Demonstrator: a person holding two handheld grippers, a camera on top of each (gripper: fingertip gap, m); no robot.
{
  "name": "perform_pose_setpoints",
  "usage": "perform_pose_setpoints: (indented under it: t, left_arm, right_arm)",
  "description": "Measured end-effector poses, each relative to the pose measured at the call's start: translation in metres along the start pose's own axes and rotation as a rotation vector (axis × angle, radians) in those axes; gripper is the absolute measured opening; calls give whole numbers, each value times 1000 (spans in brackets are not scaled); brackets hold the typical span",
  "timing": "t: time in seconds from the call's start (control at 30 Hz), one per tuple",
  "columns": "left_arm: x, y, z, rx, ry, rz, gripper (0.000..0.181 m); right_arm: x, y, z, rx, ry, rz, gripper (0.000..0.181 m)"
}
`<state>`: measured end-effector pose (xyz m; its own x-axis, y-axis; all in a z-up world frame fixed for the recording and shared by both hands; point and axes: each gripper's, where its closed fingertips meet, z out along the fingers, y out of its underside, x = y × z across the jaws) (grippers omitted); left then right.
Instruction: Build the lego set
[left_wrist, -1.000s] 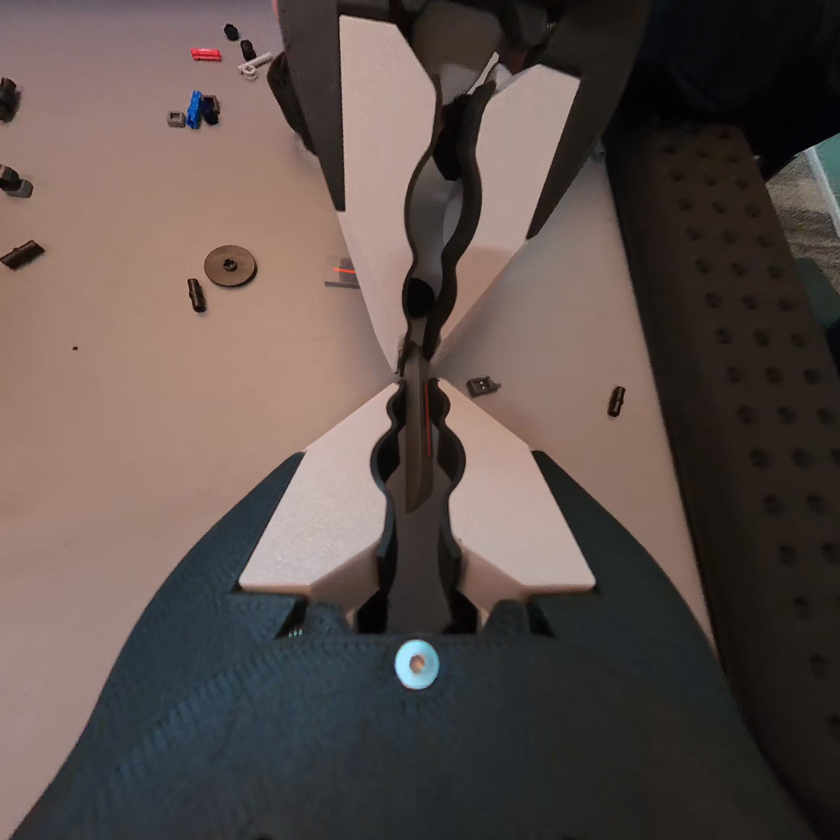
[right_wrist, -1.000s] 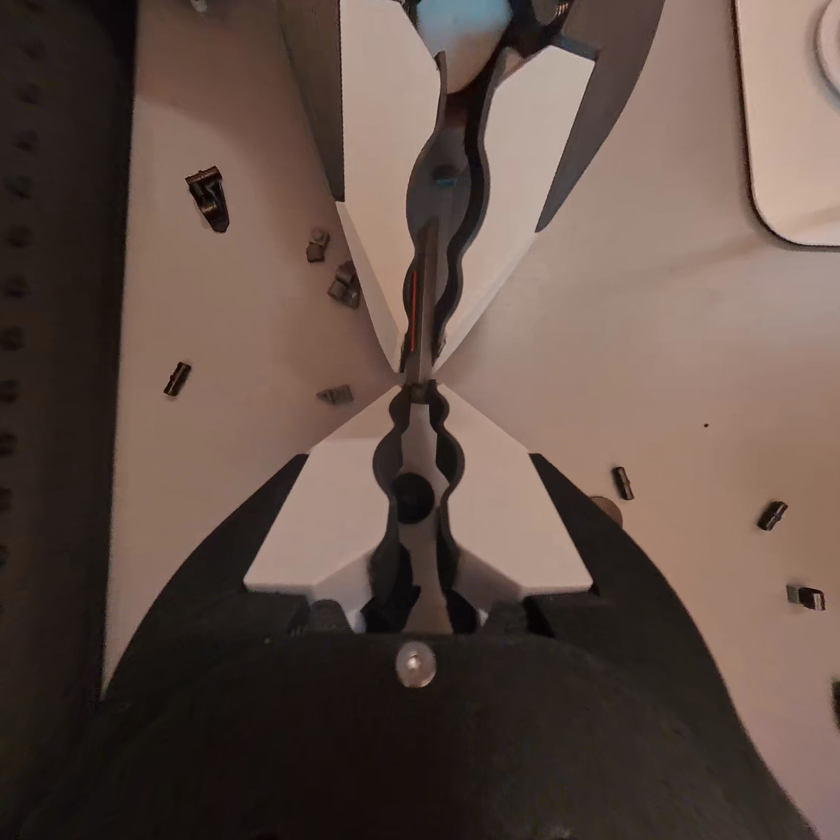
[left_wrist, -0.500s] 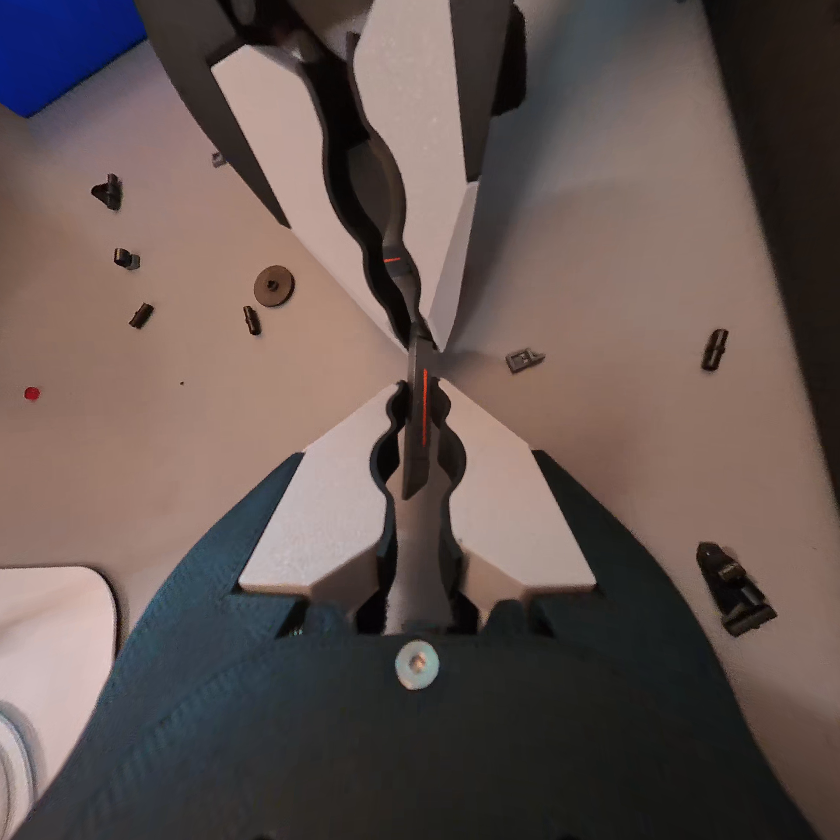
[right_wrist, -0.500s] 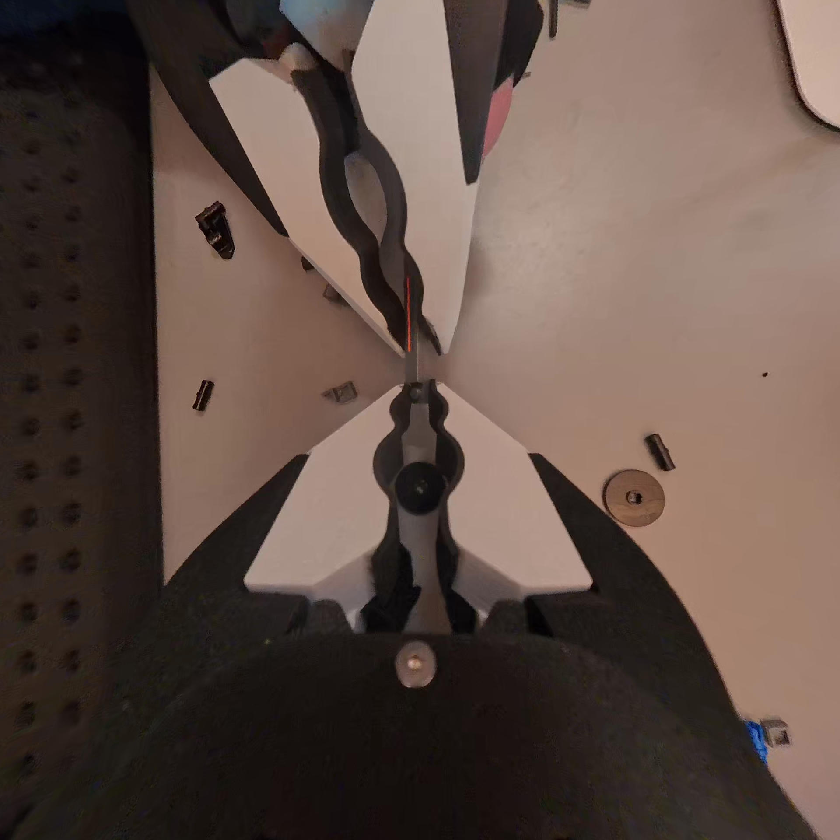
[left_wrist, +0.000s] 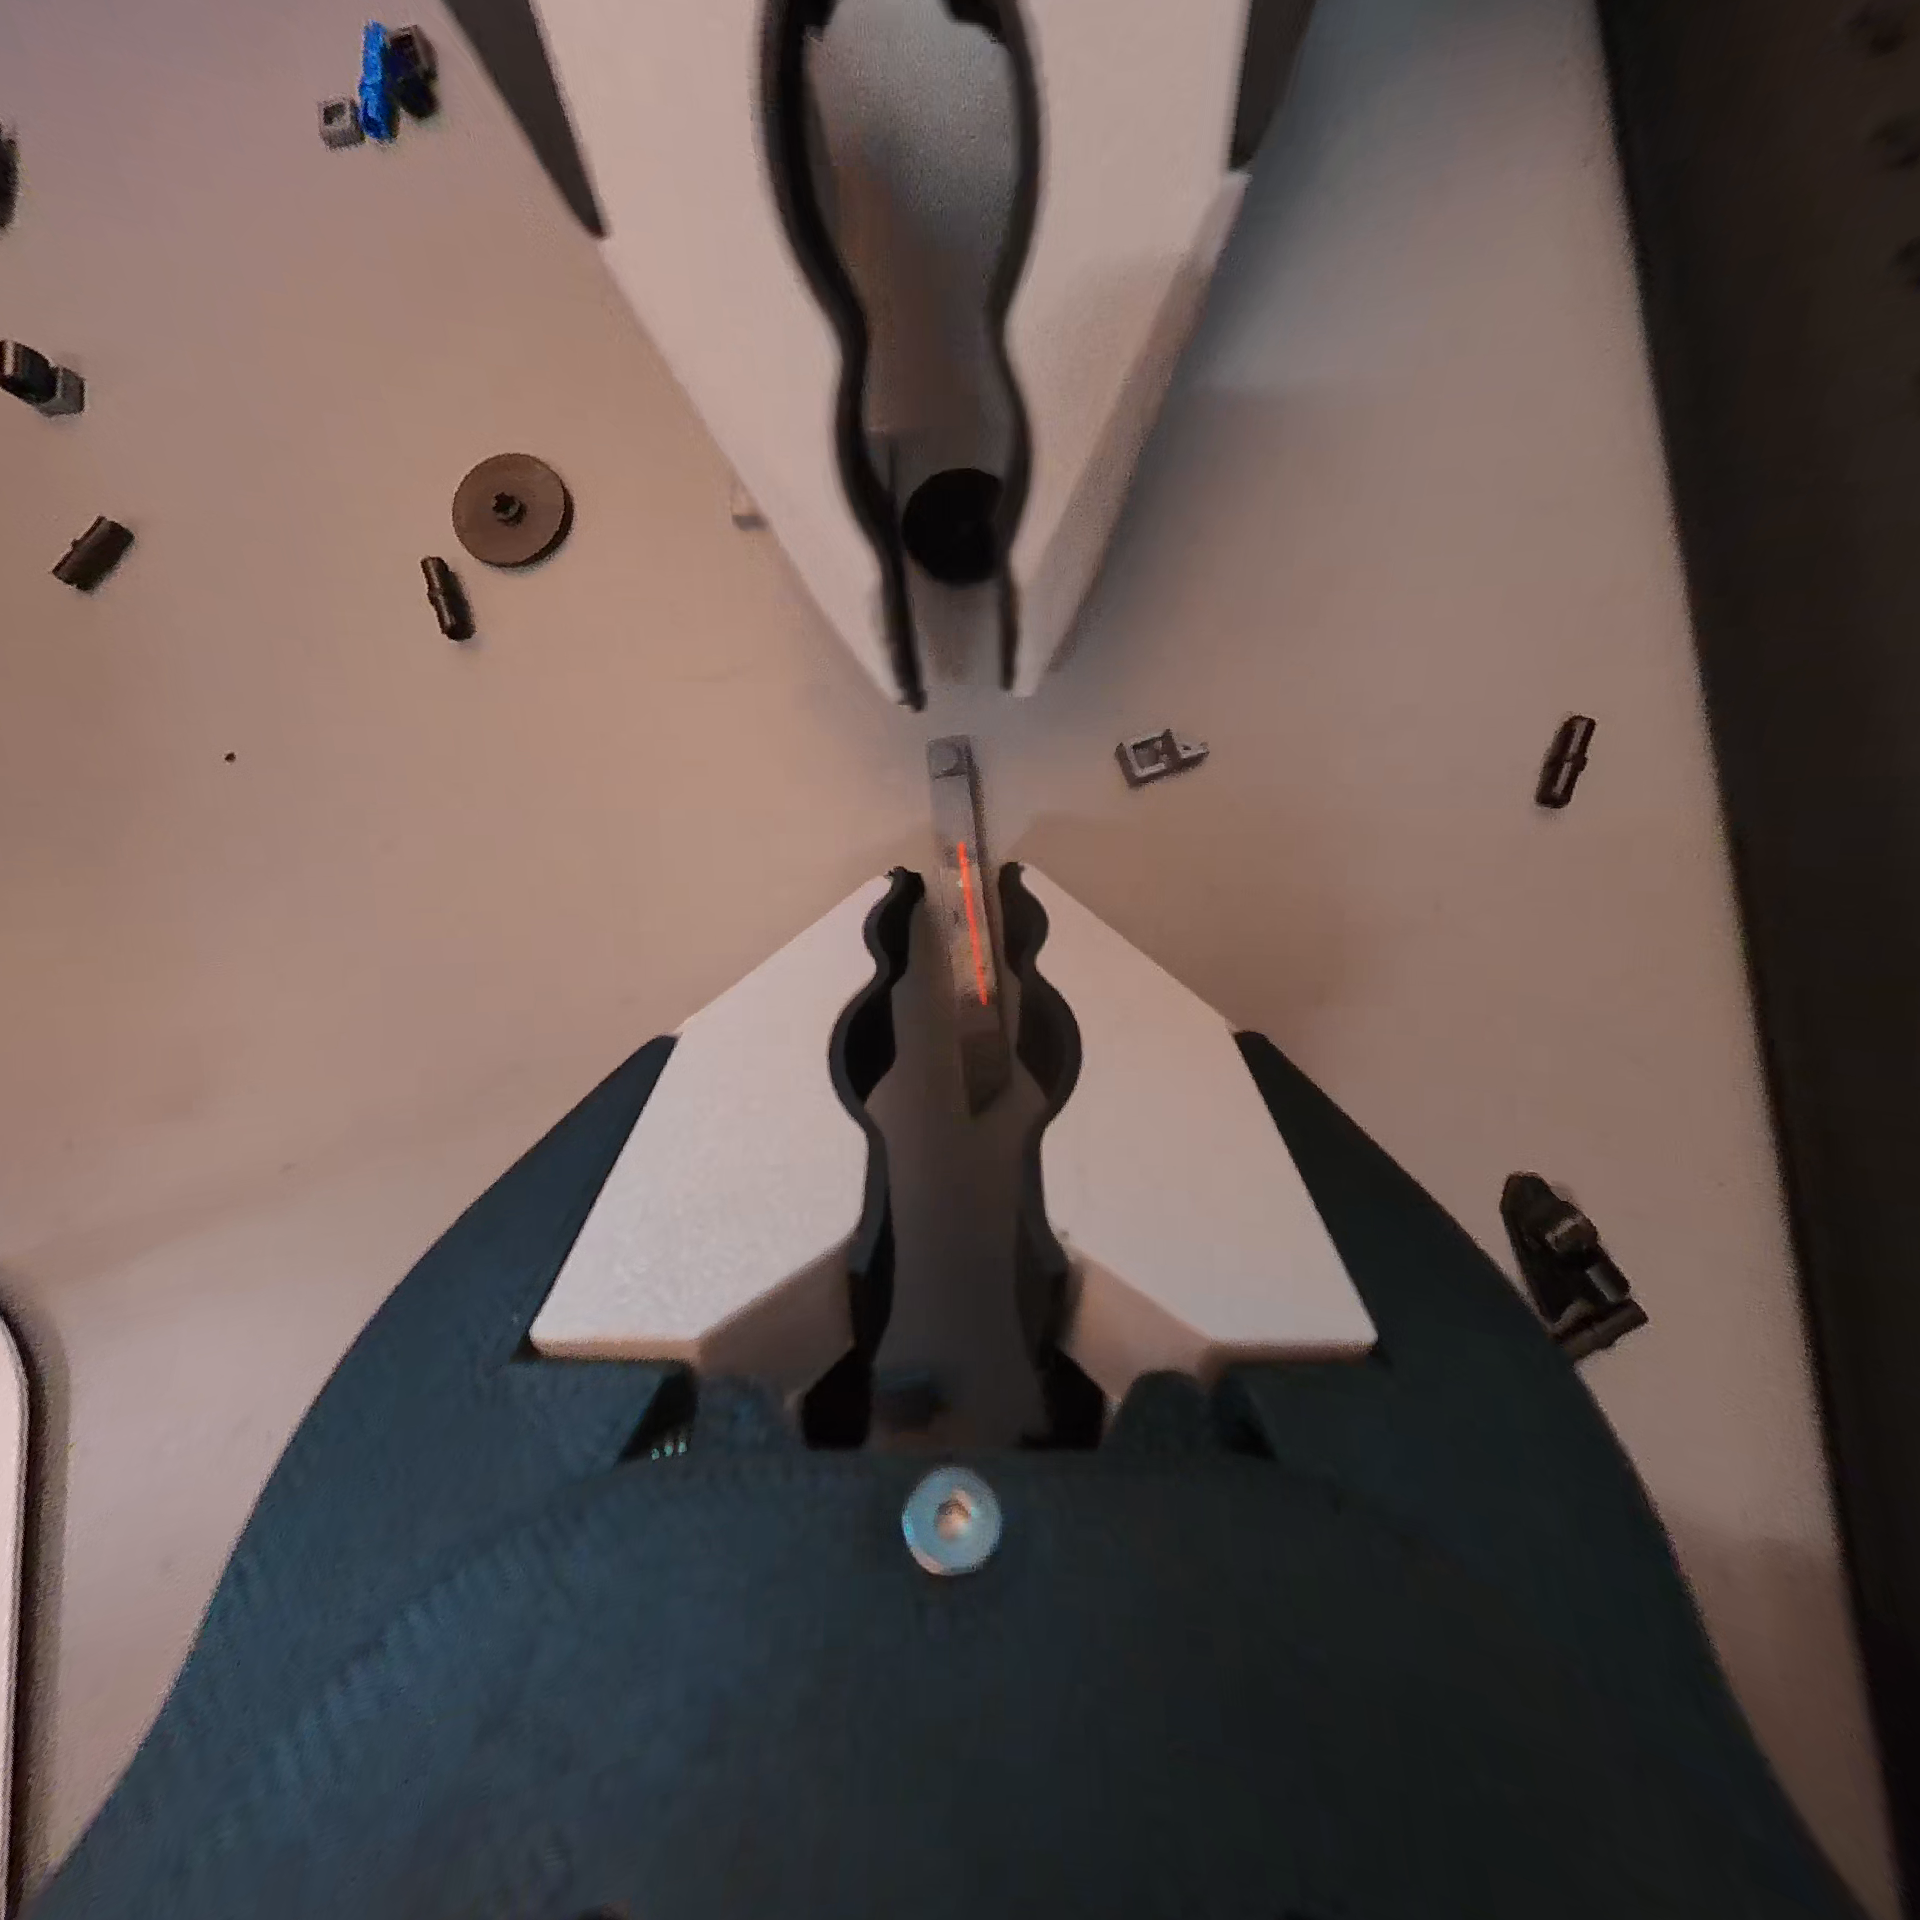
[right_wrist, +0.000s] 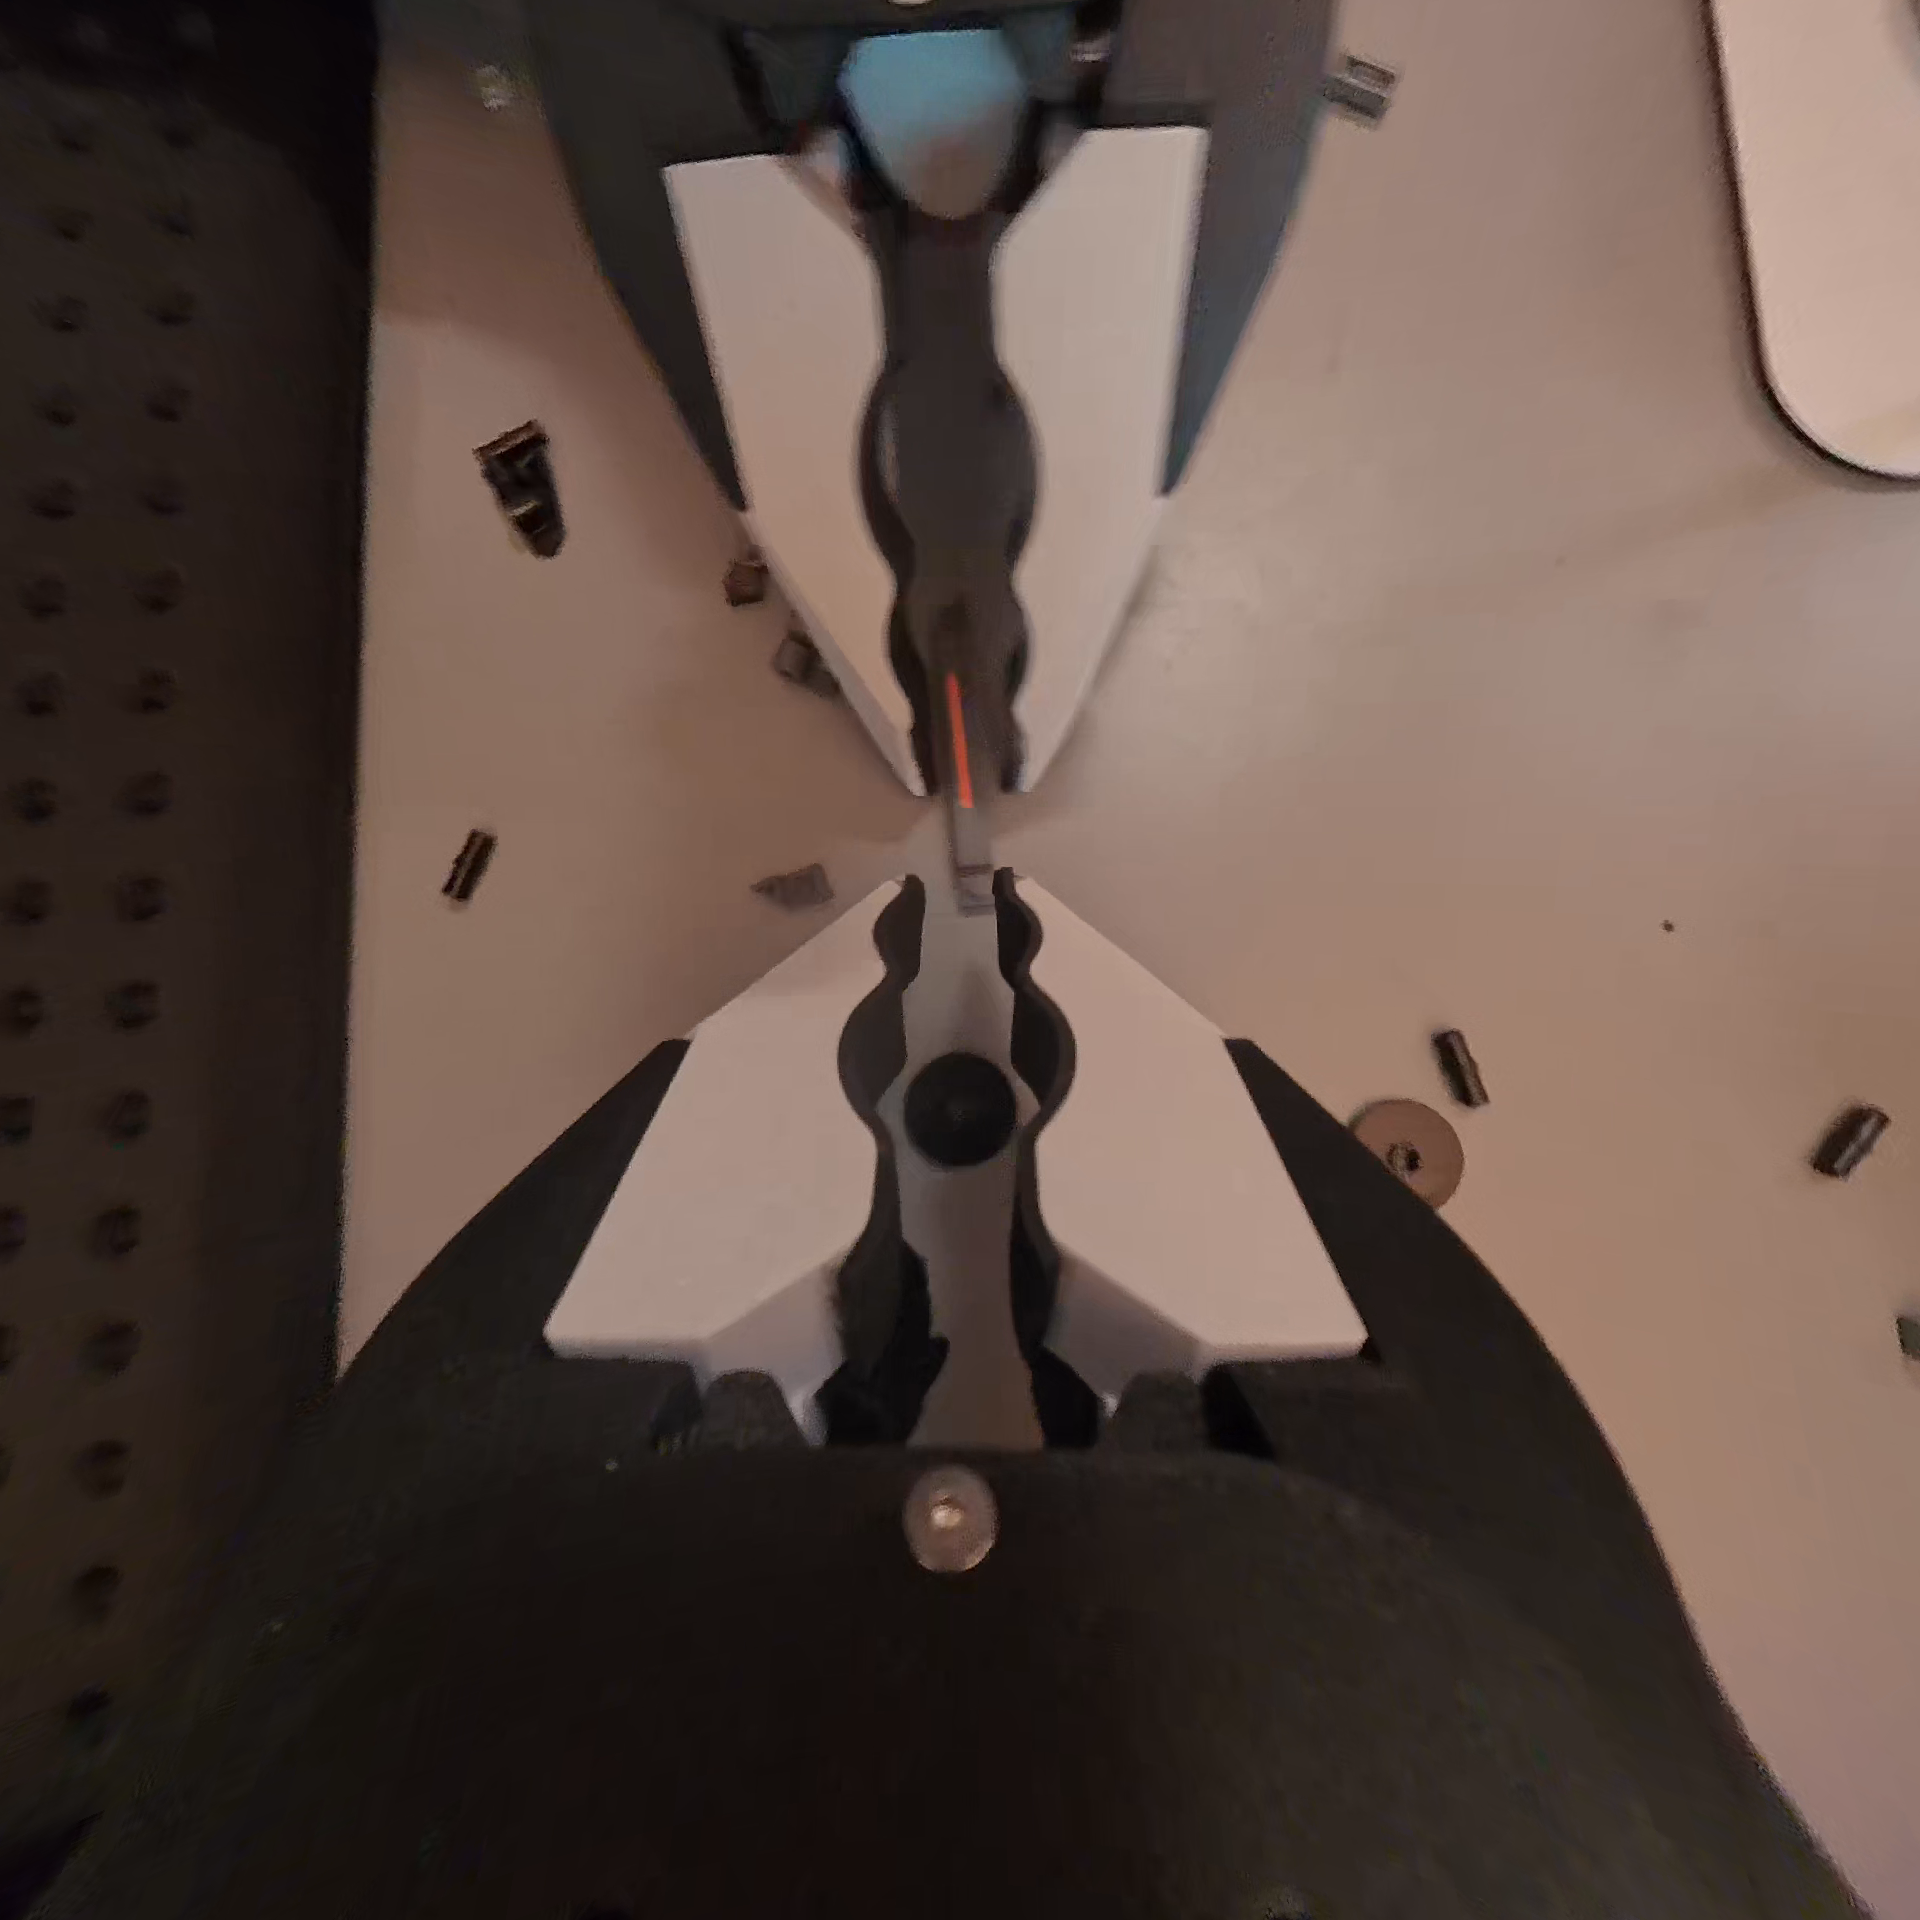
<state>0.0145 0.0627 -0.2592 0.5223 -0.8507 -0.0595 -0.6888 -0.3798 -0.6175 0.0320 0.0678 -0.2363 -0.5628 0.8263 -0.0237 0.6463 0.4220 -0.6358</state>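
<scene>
My left gripper (left_wrist: 958, 883) is closed to a narrow slot and has a thin grey lego strip with an orange line (left_wrist: 964, 914) in it. The strip lies against one pad with a sliver of daylight on the other side, so I judge it a light pinch. Its free end pokes out towards the right gripper (right_wrist: 956, 888), whose jaws stand a little apart, with the strip's tip just at their mouth and not yet nipped. Deeper in the right claw's scalloped recess sits a black round thing (right_wrist: 956, 1114) (a loose part or a bit of the claw, I can't tell).

What worries me:

- **Tilt:** the strip is slightly askew in my left grip, so if I push forward off-line it will likely pivot instead of sliding in.
- **Drop:** if it slips out, it falls onto the pale table (left_wrist: 312, 935) among the dark disc (left_wrist: 511, 509), the small grey bracket (left_wrist: 1158, 756) and the black pins (left_wrist: 1564, 761), where it would be fiddly to find.
- **Closing too soon:** shutting the right claw early could catch only the very end and lever the strip out.
- **Clash:** the fingertips are nearly touching, so they could knock together.
</scene>
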Motion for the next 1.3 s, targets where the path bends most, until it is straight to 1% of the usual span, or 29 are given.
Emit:
perform_pose_setpoints:
  t: [0.13,0.23,0.43,0.57,0.77,0.93,1.03,1.17,1.3]
  left_arm:
    - [0,2,-1,-3,3,-4,19]
    - [1,2,-2,-6,6,1,19]
    - [1,3,-2,-9,7,-2,19]
    - [2,3,-2,-13,3,4,19]
    - [-1,-5,-7,14,-28,21,20]
    - [-2,-11,-12,48,-51,40,21]
    - [-3,-19,-15,81,-76,63,21]
    - [-11,-33,-22,136,-168,122,26]
    - [-21,-48,-33,193,-280,167,24]
  right_arm:
    - [-23,1,7,-47,-65,-102,13]
    - [-32,5,12,-82,-92,-134,15]
    - [-36,10,19,-120,-105,-148,18]
    - [-35,12,21,-127,-100,-150,9]
    - [-32,11,20,-108,-112,-113,8]
    - [-18,2,11,-10,-101,-9,9]
    - [-6,-13,-1,113,-100,92,9]
    - [7,-30,-21,284,-133,221,9]
    - [14,-40,-36,410,-183,314,9]
